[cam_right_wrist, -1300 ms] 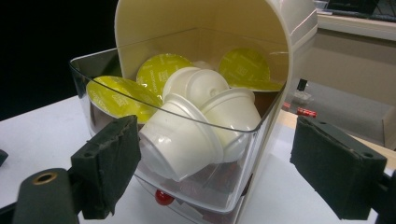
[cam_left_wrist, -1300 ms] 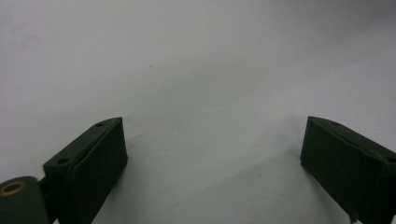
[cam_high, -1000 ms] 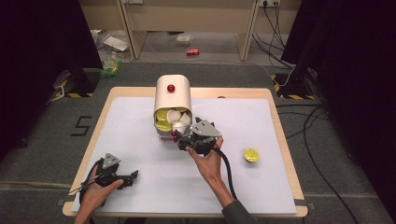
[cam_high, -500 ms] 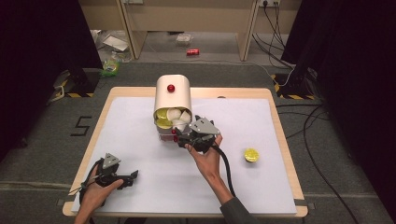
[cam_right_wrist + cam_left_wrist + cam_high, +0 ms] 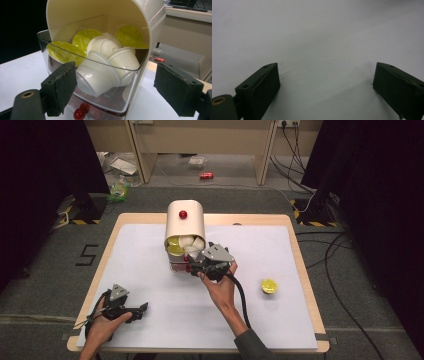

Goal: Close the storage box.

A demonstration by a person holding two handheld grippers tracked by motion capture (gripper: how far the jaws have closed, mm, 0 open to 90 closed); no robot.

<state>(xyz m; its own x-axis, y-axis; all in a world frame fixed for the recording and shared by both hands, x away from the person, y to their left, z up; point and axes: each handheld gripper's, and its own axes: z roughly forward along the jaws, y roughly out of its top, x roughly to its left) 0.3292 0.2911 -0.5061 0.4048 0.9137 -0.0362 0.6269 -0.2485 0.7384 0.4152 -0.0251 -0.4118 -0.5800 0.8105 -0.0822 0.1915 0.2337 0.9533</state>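
A cream, round-topped capsule holder [image 5: 185, 222] stands at the back middle of the white table, with a red knob [image 5: 183, 214] on top. Its clear drawer [image 5: 100, 82] is heaped with white capsules [image 5: 105, 67], some showing yellow-green lids [image 5: 62, 53]. My right gripper [image 5: 192, 266] points at the drawer's front. Its jaws have just been closing, and the drawer's front lies between them [image 5: 115, 87], the right pad still apart from the shell. My left gripper [image 5: 141, 309] rests near the front left edge, open over bare table [image 5: 325, 85].
One loose capsule with a yellow lid [image 5: 269, 286] lies on the table to the right. Small red beads [image 5: 80, 113] sit under the drawer's front. The right gripper's cable [image 5: 242, 295] trails back along the forearm. Beyond the table, a red can [image 5: 206, 175] lies on the floor.
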